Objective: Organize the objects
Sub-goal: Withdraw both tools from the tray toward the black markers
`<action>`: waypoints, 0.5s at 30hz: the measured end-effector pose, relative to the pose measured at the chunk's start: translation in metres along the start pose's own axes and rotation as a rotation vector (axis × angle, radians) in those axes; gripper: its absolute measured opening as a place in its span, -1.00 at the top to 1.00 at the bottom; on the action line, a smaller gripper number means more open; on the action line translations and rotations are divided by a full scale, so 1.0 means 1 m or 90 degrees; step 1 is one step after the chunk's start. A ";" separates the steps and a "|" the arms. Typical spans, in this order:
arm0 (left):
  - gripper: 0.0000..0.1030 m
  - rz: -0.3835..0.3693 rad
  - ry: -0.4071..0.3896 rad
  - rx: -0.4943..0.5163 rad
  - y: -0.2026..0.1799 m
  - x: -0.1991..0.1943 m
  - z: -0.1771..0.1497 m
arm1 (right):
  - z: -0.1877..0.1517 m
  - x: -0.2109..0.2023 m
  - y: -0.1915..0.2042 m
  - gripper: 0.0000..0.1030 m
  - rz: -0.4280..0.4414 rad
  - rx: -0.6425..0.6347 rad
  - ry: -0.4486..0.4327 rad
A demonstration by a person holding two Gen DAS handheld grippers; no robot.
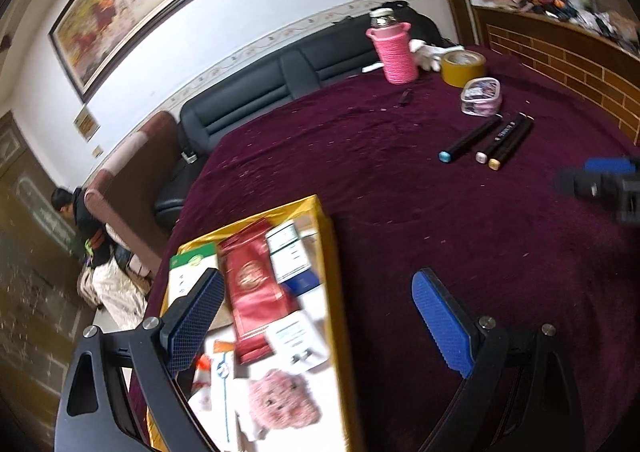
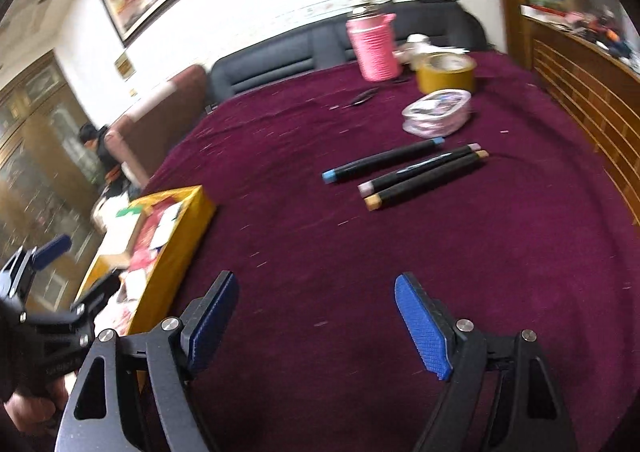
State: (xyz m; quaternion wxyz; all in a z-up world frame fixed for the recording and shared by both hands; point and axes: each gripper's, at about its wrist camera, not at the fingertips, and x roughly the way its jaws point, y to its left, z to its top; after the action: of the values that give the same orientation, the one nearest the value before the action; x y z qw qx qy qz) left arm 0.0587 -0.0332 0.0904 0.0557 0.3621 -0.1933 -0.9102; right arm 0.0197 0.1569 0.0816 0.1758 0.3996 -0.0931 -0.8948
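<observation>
A yellow box (image 1: 334, 272) holding a red packet (image 1: 256, 292), white cartons and a pink fluffy thing (image 1: 282, 402) sits at the left of the maroon-clothed table (image 1: 400, 212). My left gripper (image 1: 316, 278) hovers open over the box's right wall, with nothing gripped. Three black markers (image 2: 404, 172) lie side by side farther out on the cloth. My right gripper (image 2: 315, 281) is open over bare cloth short of them, to the right of the yellow box (image 2: 180, 244). The left gripper (image 2: 80, 268) shows at that view's left edge, and the right gripper (image 1: 600, 184) is blurred at the other view's right edge.
At the far side stand a pink knitted bottle (image 2: 374, 48), a yellow tape roll (image 2: 446, 72), a clear pouch (image 2: 438, 112) and a small black item (image 2: 364, 96). A dark sofa (image 1: 256, 92) lies behind the table, a wooden counter (image 1: 560, 60) to the right, and a person (image 1: 80, 220) sits far left.
</observation>
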 end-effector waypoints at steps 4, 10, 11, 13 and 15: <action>-0.83 -0.016 0.009 0.033 -0.023 0.012 0.012 | 0.019 0.002 -0.028 -0.65 -0.034 0.032 -0.017; -0.83 -0.032 0.020 0.067 -0.047 0.032 0.030 | 0.058 0.017 -0.070 -0.66 -0.093 0.097 -0.044; -0.83 -0.035 0.021 0.071 -0.050 0.034 0.032 | 0.066 0.022 -0.076 -0.66 -0.104 0.104 -0.051; -0.83 -0.041 0.025 0.080 -0.057 0.042 0.038 | 0.076 0.032 -0.085 -0.66 -0.122 0.113 -0.055; -0.83 -0.044 0.028 0.087 -0.062 0.048 0.042 | 0.082 0.046 -0.095 -0.66 -0.138 0.123 -0.052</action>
State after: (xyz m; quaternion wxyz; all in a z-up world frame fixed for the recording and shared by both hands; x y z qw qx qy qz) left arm -0.0028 0.0252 0.0632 0.0037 0.3913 -0.2414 -0.8880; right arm -0.0929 0.2290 0.0759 0.0345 0.3858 -0.1422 -0.9109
